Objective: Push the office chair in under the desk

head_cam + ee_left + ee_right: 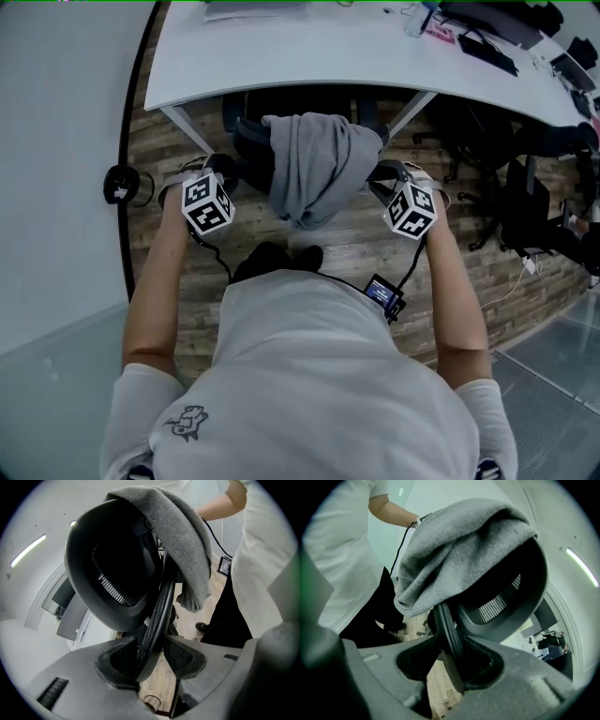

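A white bench point(281, 66) spans the top of the head view above a wood-plank floor point(356, 258). The black chair point(246, 141) stands between the bench's legs, its seat under the top and its backrest just at the front edge, facing the person point(319, 375). A grey garment point(314, 164) hangs over the top of the backrest. The left tool point(152, 656) is clamped on the backrest's left rim point(159, 616), the mesh edge pinched between its pads. The right tool point(450, 656) grips the right rim point(447, 625) the same way, beside the garment's hanging fold.
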Motion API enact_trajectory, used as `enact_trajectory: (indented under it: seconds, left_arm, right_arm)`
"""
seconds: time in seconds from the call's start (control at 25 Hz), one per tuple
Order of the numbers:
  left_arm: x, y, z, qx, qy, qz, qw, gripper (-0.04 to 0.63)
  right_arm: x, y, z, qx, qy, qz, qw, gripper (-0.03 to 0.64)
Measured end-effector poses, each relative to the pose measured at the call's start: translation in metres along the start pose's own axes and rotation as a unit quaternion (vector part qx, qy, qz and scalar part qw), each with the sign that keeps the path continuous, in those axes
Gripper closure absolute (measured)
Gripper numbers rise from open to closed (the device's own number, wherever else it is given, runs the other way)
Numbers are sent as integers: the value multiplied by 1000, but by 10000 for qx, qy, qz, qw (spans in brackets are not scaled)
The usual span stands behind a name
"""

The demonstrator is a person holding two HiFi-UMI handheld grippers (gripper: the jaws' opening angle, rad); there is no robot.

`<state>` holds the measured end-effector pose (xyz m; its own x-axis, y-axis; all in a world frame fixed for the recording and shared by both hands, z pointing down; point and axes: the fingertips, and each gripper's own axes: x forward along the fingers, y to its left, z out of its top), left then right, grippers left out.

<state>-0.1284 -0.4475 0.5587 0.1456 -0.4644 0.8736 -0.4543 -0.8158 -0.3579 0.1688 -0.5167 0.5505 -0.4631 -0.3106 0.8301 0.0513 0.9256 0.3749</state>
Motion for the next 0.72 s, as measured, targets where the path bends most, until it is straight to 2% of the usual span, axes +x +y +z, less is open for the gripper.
enact_trajectory:
  seconds: [0.36, 0.72]
  left_arm:
    - [31, 53, 22, -164, 79, 55, 9998, 423]
    - [59, 115, 27, -260, 99, 66, 9996, 425]
  right_arm:
    - [31, -75, -15, -166, -2, 9, 9999, 456]
    - [67, -146, -11, -228, -13, 29, 9997, 451]
